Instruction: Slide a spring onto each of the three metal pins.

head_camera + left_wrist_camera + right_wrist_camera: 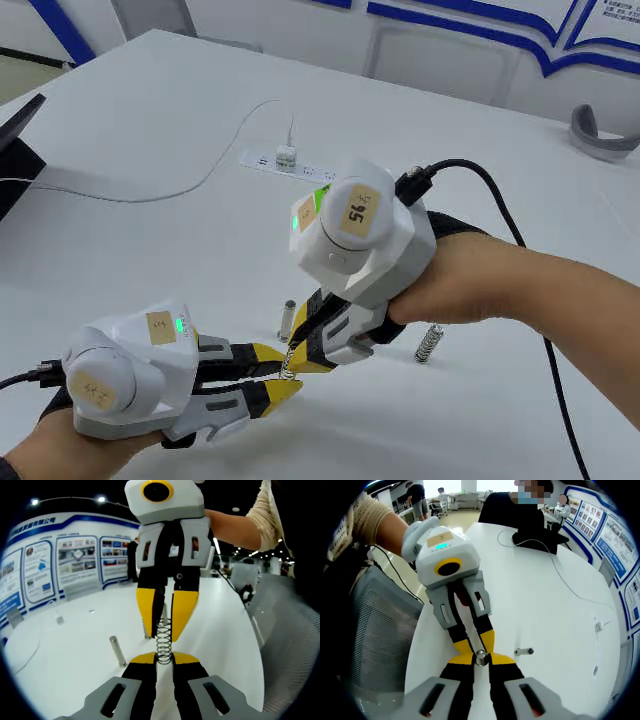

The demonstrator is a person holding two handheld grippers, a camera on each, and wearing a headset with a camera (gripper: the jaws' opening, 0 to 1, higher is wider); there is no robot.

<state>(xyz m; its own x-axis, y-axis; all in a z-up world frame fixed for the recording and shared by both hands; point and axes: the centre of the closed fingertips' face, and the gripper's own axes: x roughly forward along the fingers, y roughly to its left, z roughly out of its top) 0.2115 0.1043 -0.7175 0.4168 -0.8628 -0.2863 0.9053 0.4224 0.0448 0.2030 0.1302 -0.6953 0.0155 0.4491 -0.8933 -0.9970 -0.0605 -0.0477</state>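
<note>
My left gripper (pixel 283 373) comes in from the lower left and is shut on a small steel spring (pixel 289 367). My right gripper (pixel 302 354) reaches down from above to meet it tip to tip, shut on a metal pin. In the left gripper view the spring (pixel 163 642) rises from my own left gripper (pixel 164 658) to the right gripper (pixel 163 633), where the pin's shaft (pixel 163 611) runs between the yellow fingers. In the right gripper view the pin's round end (pixel 481 656) sits in the right gripper (pixel 480 659). A second pin (pixel 287 320) stands on the table just behind.
A loose spring (pixel 429 343) lies on the white table (pixel 180 230) right of the grippers. A power strip (pixel 285 160) with a white cable sits farther back, and a dark screen (pixel 15 150) is at the left edge. A mesh chair (pixel 375 630) stands beside the table.
</note>
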